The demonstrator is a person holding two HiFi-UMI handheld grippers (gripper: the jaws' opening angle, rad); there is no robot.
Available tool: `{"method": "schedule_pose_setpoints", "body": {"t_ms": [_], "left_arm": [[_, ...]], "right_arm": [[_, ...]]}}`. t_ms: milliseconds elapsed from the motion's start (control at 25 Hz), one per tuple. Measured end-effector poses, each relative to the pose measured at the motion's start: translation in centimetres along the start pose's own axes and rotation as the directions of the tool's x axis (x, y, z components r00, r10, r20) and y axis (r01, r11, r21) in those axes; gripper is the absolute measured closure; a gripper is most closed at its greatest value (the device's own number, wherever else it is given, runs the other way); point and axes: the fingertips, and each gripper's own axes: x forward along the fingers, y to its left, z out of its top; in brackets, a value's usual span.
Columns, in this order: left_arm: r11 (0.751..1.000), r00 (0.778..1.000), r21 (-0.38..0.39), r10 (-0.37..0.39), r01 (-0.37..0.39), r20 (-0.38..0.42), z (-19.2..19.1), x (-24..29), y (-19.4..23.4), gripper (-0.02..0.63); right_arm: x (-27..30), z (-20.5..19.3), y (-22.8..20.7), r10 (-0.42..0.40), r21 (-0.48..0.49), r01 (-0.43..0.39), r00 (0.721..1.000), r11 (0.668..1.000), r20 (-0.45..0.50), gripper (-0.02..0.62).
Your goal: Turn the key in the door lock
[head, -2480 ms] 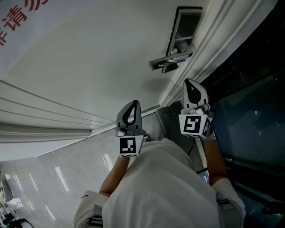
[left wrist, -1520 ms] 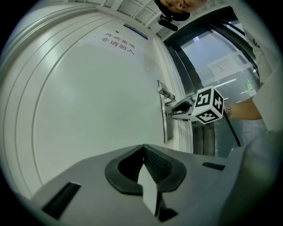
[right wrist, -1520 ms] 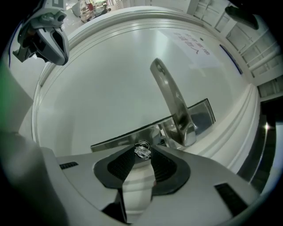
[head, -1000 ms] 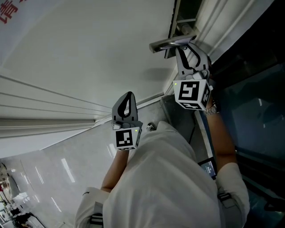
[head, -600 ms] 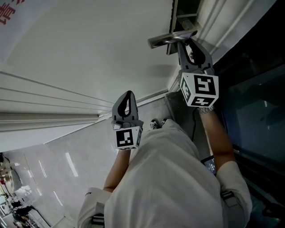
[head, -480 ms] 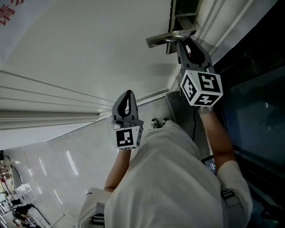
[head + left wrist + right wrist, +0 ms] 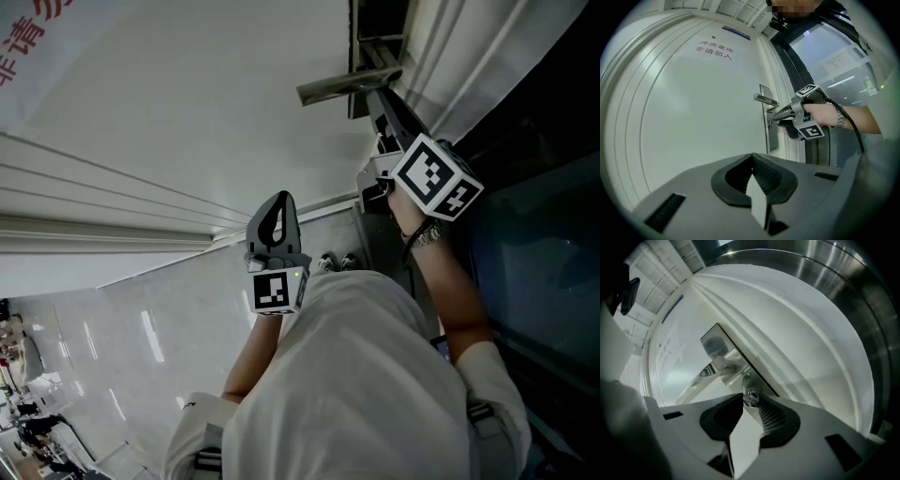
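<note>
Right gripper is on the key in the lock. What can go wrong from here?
The right gripper pinches the key only at its jaw tips, so it may slip under torque. The door handle sits close by the jaws; rolling the wrist might knock it.

The key is seen as a small dark metal head, seated in the keyhole of the door lock and pinched between the tips of the right tongs. The lock is formed by a tall plate of brushed metal, set upright near the edge of the white door. Its keyhole is placed below a silver lever handle.
</note>
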Motion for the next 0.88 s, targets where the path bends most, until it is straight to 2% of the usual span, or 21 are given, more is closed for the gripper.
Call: {"method": "schedule_pose_setpoints", "body": {"t_ms": [160, 320, 360, 400, 480, 560, 600, 680, 760, 880], "left_arm": [[1.0, 1.0, 0.002, 0.007, -0.007, 0.004, 0.0, 0.1, -0.5, 0.597], [1.0, 1.0, 0.0, 0.012, -0.012, 0.002, 0.0, 0.2, -1.1, 0.597], [1.0, 1.0, 0.0, 0.014, -0.014, 0.002, 0.0, 0.2, -1.3, 0.597], [1.0, 1.0, 0.0, 0.017, -0.017, 0.006, 0.0, 0.3, -1.4, 0.597], [1.0, 1.0, 0.001, 0.028, -0.028, 0.013, 0.0, 0.2, -1.5, 0.597], [0.999, 0.999, -0.003, 0.044, -0.044, 0.012, -0.1, 0.1, -1.4, 0.597], [0.999, 0.999, -0.004, 0.051, -0.051, 0.009, -0.2, -0.1, -1.4, 0.597], [0.998, 0.998, 0.001, 0.063, -0.063, 0.003, -0.4, -0.5, -1.5, 0.597], [0.997, 0.997, 0.003, 0.077, -0.077, 0.009, -0.2, -1.0, -1.7, 0.597], [0.995, 0.995, -0.002, 0.101, -0.101, 0.019, 0.0, -1.6, -2.2, 0.597]], "right_arm": [[0.0, 0.0, -0.2, 0.045, 0.211, -0.044, 0.999, 0.977, 0.001, 0.493], [0.0, -0.1, -0.4, 0.082, 0.436, -0.084, 0.996, 0.896, 0.024, 0.494], [0.0, -0.1, -0.4, 0.094, 0.461, -0.095, 0.995, 0.882, 0.026, 0.494], [0.0, -0.1, -0.5, 0.106, 0.453, -0.105, 0.994, 0.885, 0.022, 0.494], [0.0, 0.1, -0.4, 0.121, 0.326, -0.114, 0.993, 0.939, -0.001, 0.494], [-0.1, 0.2, -0.2, 0.111, 0.092, -0.108, 0.993, 0.99, -0.036, 0.492], [-0.2, 0.2, 0.1, 0.101, -0.028, -0.102, 0.993, 0.994, -0.054, 0.492], [-0.4, 0.0, 0.4, 0.067, -0.206, -0.081, 0.995, 0.975, -0.075, 0.493], [-0.4, -0.1, 0.3, 0.036, -0.277, -0.06, 0.995, 0.959, -0.089, 0.497], [-0.2, -0.2, 0.3, 0.03, -0.269, -0.06, 0.993, 0.961, -0.113, 0.55]]}}
